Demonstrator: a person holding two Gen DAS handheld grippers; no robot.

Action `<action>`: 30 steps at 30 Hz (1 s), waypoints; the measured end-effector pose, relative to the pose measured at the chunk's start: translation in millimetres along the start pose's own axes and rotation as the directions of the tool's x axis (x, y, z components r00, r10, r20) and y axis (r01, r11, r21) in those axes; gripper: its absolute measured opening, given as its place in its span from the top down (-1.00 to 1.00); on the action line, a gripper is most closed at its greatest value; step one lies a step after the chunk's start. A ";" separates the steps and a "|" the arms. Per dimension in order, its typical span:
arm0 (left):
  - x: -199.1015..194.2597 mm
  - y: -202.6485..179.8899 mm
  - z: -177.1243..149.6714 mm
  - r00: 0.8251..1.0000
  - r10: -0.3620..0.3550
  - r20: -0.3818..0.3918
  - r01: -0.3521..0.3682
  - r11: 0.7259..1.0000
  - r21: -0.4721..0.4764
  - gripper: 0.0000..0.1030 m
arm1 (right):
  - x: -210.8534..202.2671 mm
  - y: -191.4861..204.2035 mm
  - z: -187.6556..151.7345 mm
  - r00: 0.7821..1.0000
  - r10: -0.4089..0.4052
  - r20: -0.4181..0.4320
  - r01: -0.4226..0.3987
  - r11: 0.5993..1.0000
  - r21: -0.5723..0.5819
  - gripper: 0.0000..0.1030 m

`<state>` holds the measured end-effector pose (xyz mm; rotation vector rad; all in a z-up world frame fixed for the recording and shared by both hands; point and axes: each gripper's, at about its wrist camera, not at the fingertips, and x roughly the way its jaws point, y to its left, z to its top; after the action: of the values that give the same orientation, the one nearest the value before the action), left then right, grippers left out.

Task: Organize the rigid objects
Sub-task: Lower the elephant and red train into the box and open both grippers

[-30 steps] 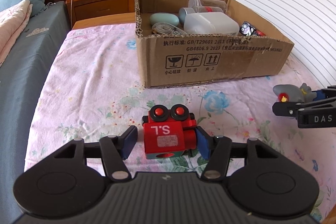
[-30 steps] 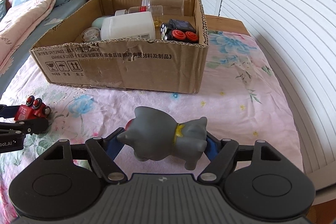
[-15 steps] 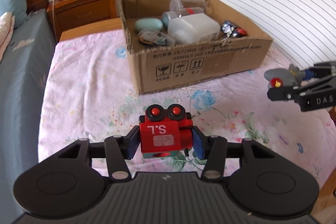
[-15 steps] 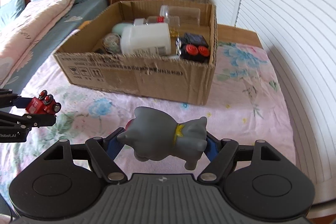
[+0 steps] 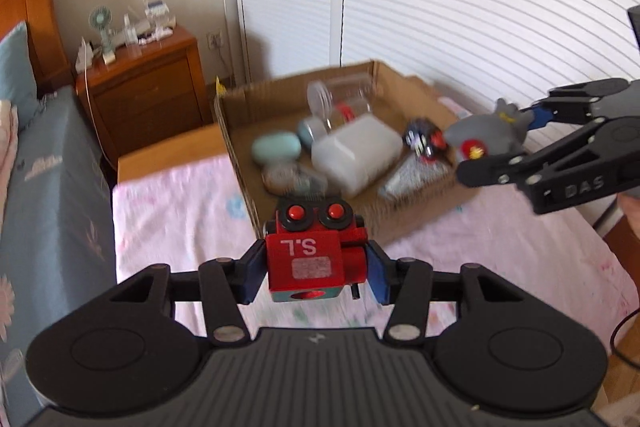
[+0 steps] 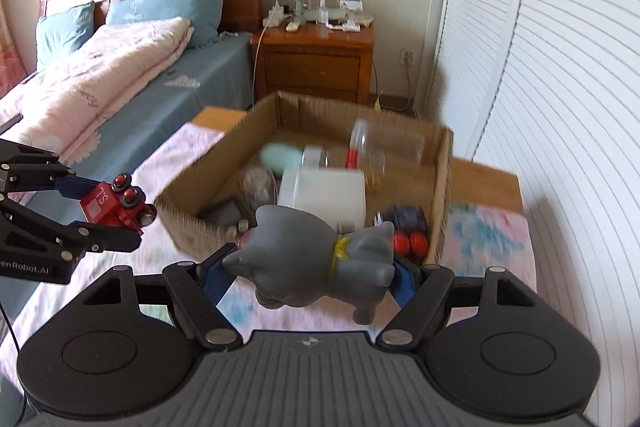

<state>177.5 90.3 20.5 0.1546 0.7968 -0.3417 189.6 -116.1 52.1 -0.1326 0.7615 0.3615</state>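
Left wrist view: the left tool [image 5: 312, 273] is clamped on the red train [image 5: 314, 251], its blue pads pressing the toy's two sides, and it carries the toy in the air in front of the near wall of the box [image 5: 240, 139]. The box sits on the pink floral cloth [image 5: 172, 203] and already holds a white bottle [image 5: 356, 155], a clear jar [image 5: 340, 99], a teal case [image 5: 276, 149] and a dark toy car [image 5: 424, 143], so I judge most of the sorting done, with the two held toys left to drop in. At the right, the right tool [image 5: 496, 143] holds the grey toy [image 5: 486, 135] level with the box's right corner.

Right wrist view: the right tool [image 6: 312, 277] is closed on the grey toy [image 6: 316, 263], which lies sideways between the pads, raised above the cloth just short of the box [image 6: 444, 187]. The tool points forward and slightly down toward the box opening. At the left, the left tool [image 6: 108, 215] grips the train [image 6: 116, 207], tilted, near the box's left corner; whether it is over the rim I cannot tell. Both toys are airborne, neither yet inside, and blur suggests motion
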 end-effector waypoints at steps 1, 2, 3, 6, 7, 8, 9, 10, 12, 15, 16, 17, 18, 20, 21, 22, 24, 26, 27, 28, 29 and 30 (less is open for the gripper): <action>2.0 1.1 6.2 1.000 0.004 0.007 -0.004 1.000 0.005 0.02 | 4.1 -0.2 5.7 1.000 0.001 0.002 -0.001 1.000 -0.004 -0.56; 4.6 2.0 12.5 1.000 0.008 0.012 -0.008 1.000 0.003 0.02 | 9.0 0.1 10.6 1.000 -0.001 0.005 0.001 1.000 -0.010 -0.56; 7.7 3.9 18.5 1.000 0.011 0.015 -0.011 1.000 0.001 0.02 | 13.7 0.0 15.0 1.000 -0.005 0.007 0.005 1.000 -0.011 -0.56; 20.0 10.3 36.1 0.999 0.027 0.023 -0.027 1.000 -0.008 0.02 | 28.4 -1.1 24.5 1.000 0.000 0.000 0.000 1.000 -0.003 -0.56; 24.4 11.7 41.2 0.999 0.034 0.023 -0.033 0.999 -0.008 0.02 | 32.6 -1.2 25.9 1.000 0.001 -0.002 -0.001 1.000 0.000 -0.56; 29.1 12.6 46.5 0.999 0.038 0.022 -0.038 0.999 -0.003 0.02 | 37.0 -1.0 26.8 1.000 0.005 -0.008 -0.005 1.000 0.002 -0.56; 34.1 13.3 51.1 0.999 0.043 0.019 -0.043 0.999 -0.002 0.02 | 41.0 -0.6 27.3 1.000 0.009 -0.013 -0.009 1.000 0.003 -0.56; 39.2 14.5 55.7 0.999 0.045 0.013 -0.045 0.999 -0.004 0.02 | 44.8 0.2 27.3 1.000 0.014 -0.017 -0.014 1.000 0.004 -0.57; 48.4 17.1 64.0 0.999 0.046 0.002 -0.046 0.999 -0.016 0.02 | 50.7 2.6 24.6 0.999 0.026 -0.019 -0.026 1.000 0.003 -0.77; 60.3 21.0 74.1 0.999 0.049 0.000 -0.049 0.998 -0.024 0.02 | 49.0 5.2 18.4 1.000 0.022 0.012 -0.023 1.000 0.014 -1.00; 64.1 21.3 76.6 0.999 0.048 -0.004 -0.048 0.999 -0.025 0.02 | 48.2 5.3 17.1 1.000 0.027 0.009 -0.027 0.999 0.025 -1.00; 68.1 21.3 79.0 0.999 0.045 -0.010 -0.045 0.999 -0.023 0.02 | 47.1 4.4 15.7 0.999 0.033 0.005 -0.034 0.999 0.039 -1.00; 71.9 21.4 81.4 0.999 0.045 -0.015 -0.045 0.999 -0.023 0.02 | 45.6 3.4 14.2 0.999 0.036 0.003 -0.036 0.998 0.054 -1.00; 80.2 20.8 86.2 0.999 0.041 -0.024 -0.041 0.999 -0.019 0.02 | 44.5 2.6 11.3 1.000 0.025 -0.007 -0.025 0.996 0.081 -1.00; 84.8 20.4 89.1 0.999 0.038 -0.030 -0.039 0.999 -0.020 0.02 | 43.2 2.4 9.5 1.000 0.019 -0.011 -0.018 0.996 0.092 -1.00; 89.5 20.5 92.6 0.999 0.036 -0.037 -0.037 0.999 -0.025 0.02 | 42.4 2.8 8.0 1.000 0.014 -0.015 -0.012 0.995 0.099 -1.00; 98.7 19.9 98.9 0.998 0.030 -0.049 -0.031 0.999 -0.029 0.02 | 40.4 4.4 4.7 1.000 0.008 -0.026 -0.005 0.994 0.110 -1.00; 108.4 18.9 105.4 0.998 0.029 -0.058 -0.032 0.999 -0.036 0.02 | 39.5 6.4 3.2 0.999 -0.004 -0.033 0.008 0.994 0.112 -1.00; 113.4 18.4 108.9 0.998 0.030 -0.063 -0.032 0.999 -0.035 0.02 | 38.5 7.4 2.3 0.999 -0.014 -0.032 0.017 0.993 0.116 -1.00; 118.3 18.2 112.3 0.997 0.032 -0.065 -0.035 0.999 -0.038 0.02 | 37.0 7.8 0.9 0.999 -0.020 -0.029 0.023 0.992 0.123 -1.00; 123.6 18.2 115.5 0.997 0.036 -0.070 -0.039 0.998 -0.040 0.02 | 36.3 7.4 0.5 0.999 -0.025 -0.025 0.028 0.990 0.138 -1.00; 129.1 18.4 118.6 0.996 0.041 -0.079 -0.044 0.998 -0.040 0.02 | 35.3 6.2 -0.1 0.999 -0.026 -0.023 0.029 0.988 0.155 -1.00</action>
<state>347.4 45.2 9.4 0.1459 0.8761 -0.2799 210.8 -100.8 27.6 -0.0004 0.8046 0.2736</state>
